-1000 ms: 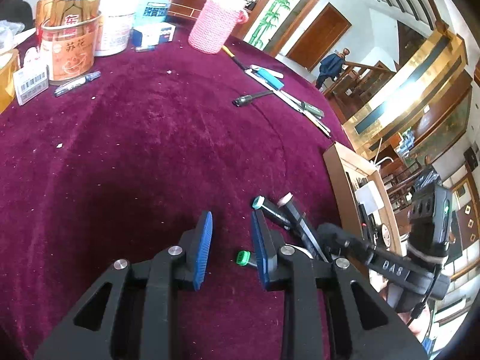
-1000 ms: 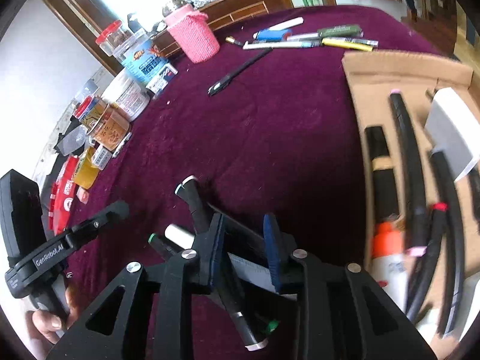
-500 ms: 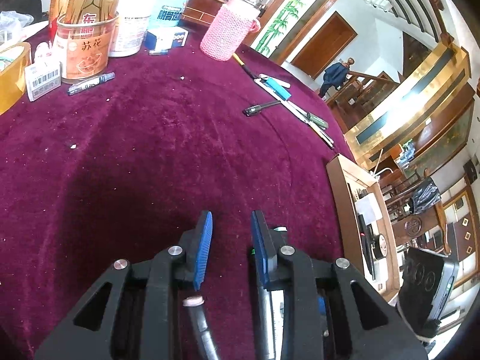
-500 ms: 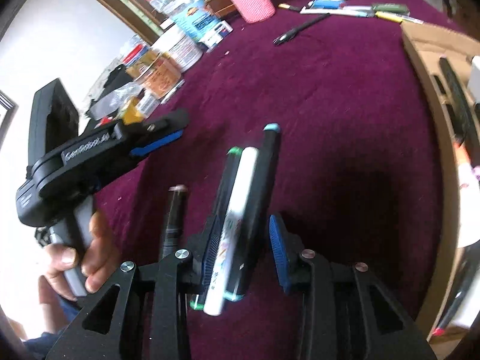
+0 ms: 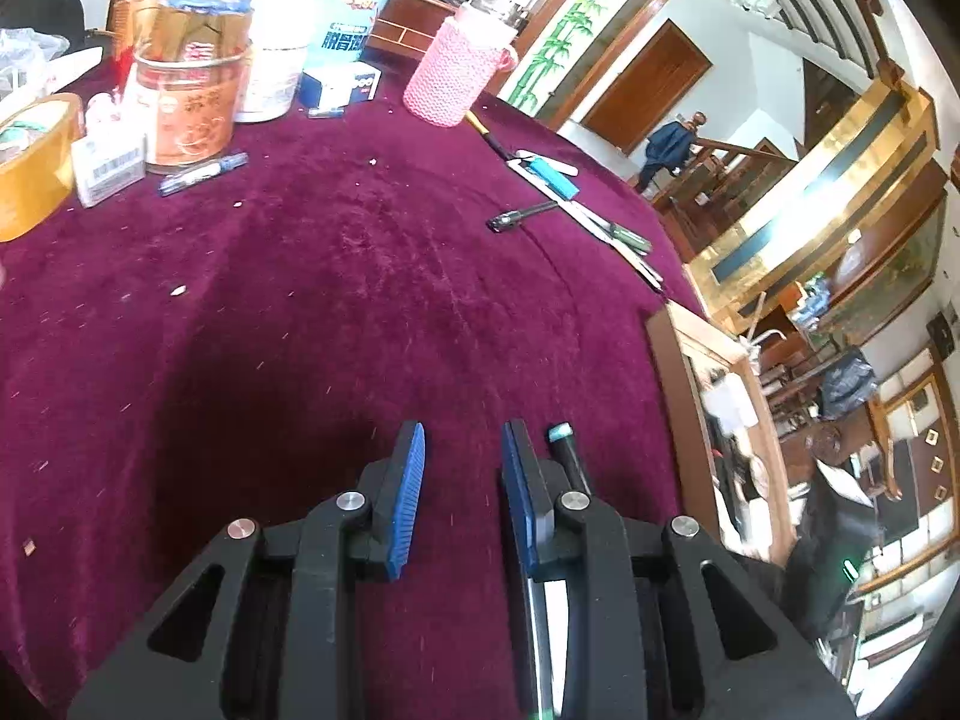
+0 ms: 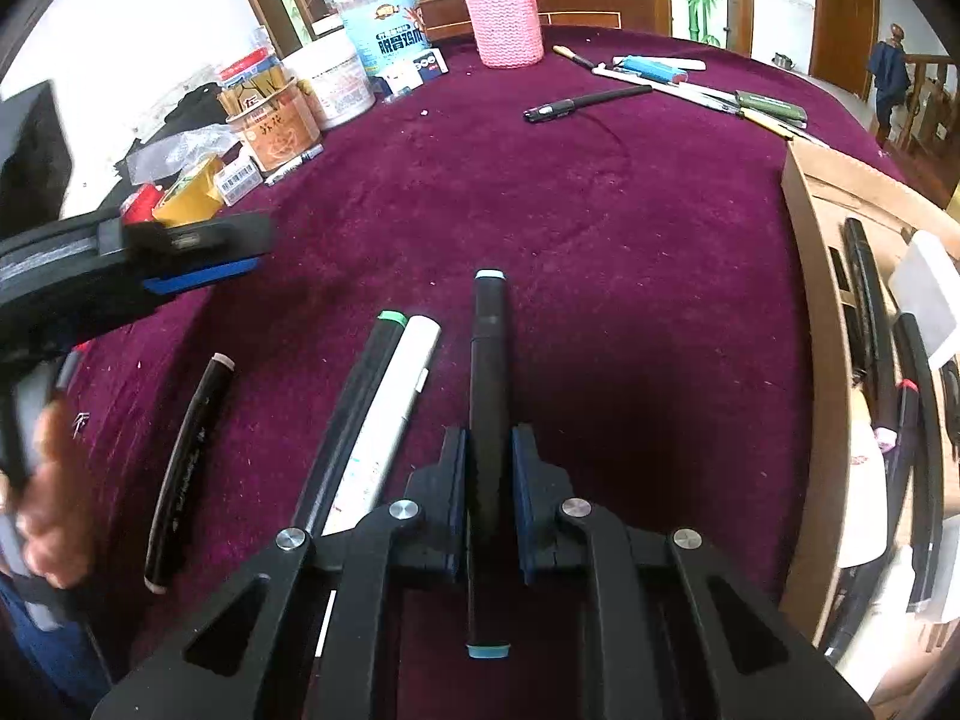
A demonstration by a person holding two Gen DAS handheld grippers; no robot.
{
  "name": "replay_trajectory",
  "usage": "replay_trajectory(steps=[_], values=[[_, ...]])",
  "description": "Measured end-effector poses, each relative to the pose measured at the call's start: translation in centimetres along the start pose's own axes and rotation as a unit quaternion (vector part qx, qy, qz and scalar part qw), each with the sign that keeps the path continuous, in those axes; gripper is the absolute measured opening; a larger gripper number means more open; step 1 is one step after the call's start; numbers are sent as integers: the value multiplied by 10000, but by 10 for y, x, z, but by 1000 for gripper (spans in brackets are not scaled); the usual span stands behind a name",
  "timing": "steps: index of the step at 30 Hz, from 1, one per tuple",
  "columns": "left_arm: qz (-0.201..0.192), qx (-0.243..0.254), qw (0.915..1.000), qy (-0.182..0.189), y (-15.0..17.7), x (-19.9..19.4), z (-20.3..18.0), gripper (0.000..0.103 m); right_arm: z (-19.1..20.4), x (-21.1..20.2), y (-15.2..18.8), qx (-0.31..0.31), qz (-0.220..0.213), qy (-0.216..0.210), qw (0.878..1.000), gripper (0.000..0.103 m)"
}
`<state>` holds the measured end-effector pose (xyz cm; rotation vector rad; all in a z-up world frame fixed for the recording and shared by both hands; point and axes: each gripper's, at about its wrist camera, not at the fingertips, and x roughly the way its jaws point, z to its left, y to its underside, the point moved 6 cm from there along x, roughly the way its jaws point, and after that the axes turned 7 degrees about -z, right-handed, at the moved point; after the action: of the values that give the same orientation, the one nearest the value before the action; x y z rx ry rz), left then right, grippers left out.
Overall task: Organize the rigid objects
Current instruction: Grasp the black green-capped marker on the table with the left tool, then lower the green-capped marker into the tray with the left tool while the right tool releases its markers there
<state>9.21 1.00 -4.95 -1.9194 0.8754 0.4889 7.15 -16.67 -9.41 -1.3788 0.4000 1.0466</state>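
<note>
Tablecloth (image 6: pixel 600 228): deep maroon velvet, pale lint flecks. Marker (image 6: pixel 487 420) at 6 o'clock in right wrist view: black barrel, teal end caps. Second marker (image 6: pixel 354 420) at 7 o'clock: black, green cap. Pen (image 6: pixel 390 420) touching it: white. Third marker (image 6: pixel 189 468) at 8 o'clock: black, white lettering, pale pinkish caps. Right gripper (image 6: pixel 489 462): black, blue ribbed pads. Knitted holder (image 6: pixel 507 21) at 12 o'clock: pink. Box (image 6: pixel 822 312) at 3 o'clock: tan cardboard.
</note>
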Motion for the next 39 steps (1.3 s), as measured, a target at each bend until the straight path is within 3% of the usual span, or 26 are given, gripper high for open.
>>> replay_trajectory(steps=[3,5,8,13,18,20,21,22,32,39], values=[[93,218,9997,-54,13,-26,5,24,-7,-2,2,79,-137,-185,9997,13],[130,394,9987,-281,27,-44,13,24,-7,2,-1,148,-233,-312,9991,13],[261,463,9968,-591,47,-54,26,37,-10,5,-3,333,-300,-594,9972,13],[535,507,9941,-798,71,-48,31,37,-11,1,0,402,-326,-753,9958,13],[660,1069,9869,-1017,86,-29,16,37,-10,0,1,374,-355,-743,9959,13],[655,1246,9840,-1094,89,-22,14,30,-9,-1,1,335,-365,-710,9962,13],[535,1375,9811,-1254,89,-22,15,17,-9,-1,1,323,-369,-697,9964,13],[466,1456,9788,-1363,89,-22,17,13,-8,-1,1,303,-374,-682,9965,13],[128,1139,9884,-993,76,-35,14,12,-9,-19,-8,463,-777,-908,9918,13],[58,1327,9906,-341,64,-25,-47,12,-27,-33,-18,829,-1130,-891,9861,13]])
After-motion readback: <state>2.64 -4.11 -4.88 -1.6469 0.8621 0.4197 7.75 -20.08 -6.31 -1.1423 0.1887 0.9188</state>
